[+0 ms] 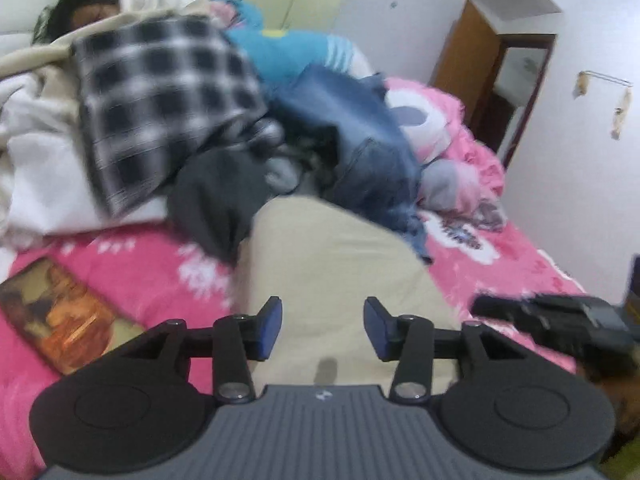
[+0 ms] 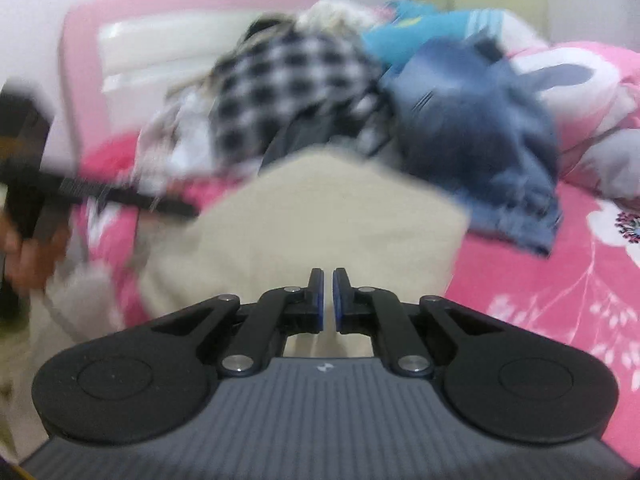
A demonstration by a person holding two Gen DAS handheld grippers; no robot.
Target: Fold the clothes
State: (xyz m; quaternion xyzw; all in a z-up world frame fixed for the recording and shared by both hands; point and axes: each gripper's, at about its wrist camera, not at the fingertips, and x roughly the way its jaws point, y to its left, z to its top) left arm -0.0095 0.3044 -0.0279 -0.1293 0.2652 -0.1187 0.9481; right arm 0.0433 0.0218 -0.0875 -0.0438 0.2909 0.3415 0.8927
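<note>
A beige garment [image 1: 336, 264] lies spread on the pink bed, right in front of both grippers; it also shows in the right wrist view [image 2: 320, 216]. My left gripper [image 1: 323, 326] is open and empty just above its near part. My right gripper [image 2: 328, 300] is nearly shut, a thin gap between the pads, with nothing visibly between them, over the same garment. The right gripper shows at the right edge of the left wrist view [image 1: 560, 320]. The left gripper shows blurred at the left of the right wrist view [image 2: 80, 192].
A heap of clothes sits behind the beige garment: a black-and-white checked shirt [image 1: 160, 100], blue jeans [image 1: 360, 140], a dark grey piece [image 1: 216, 200] and a turquoise top [image 1: 280, 56]. A person lies under blankets [image 1: 84, 4]. A picture book [image 1: 64, 320] lies at left.
</note>
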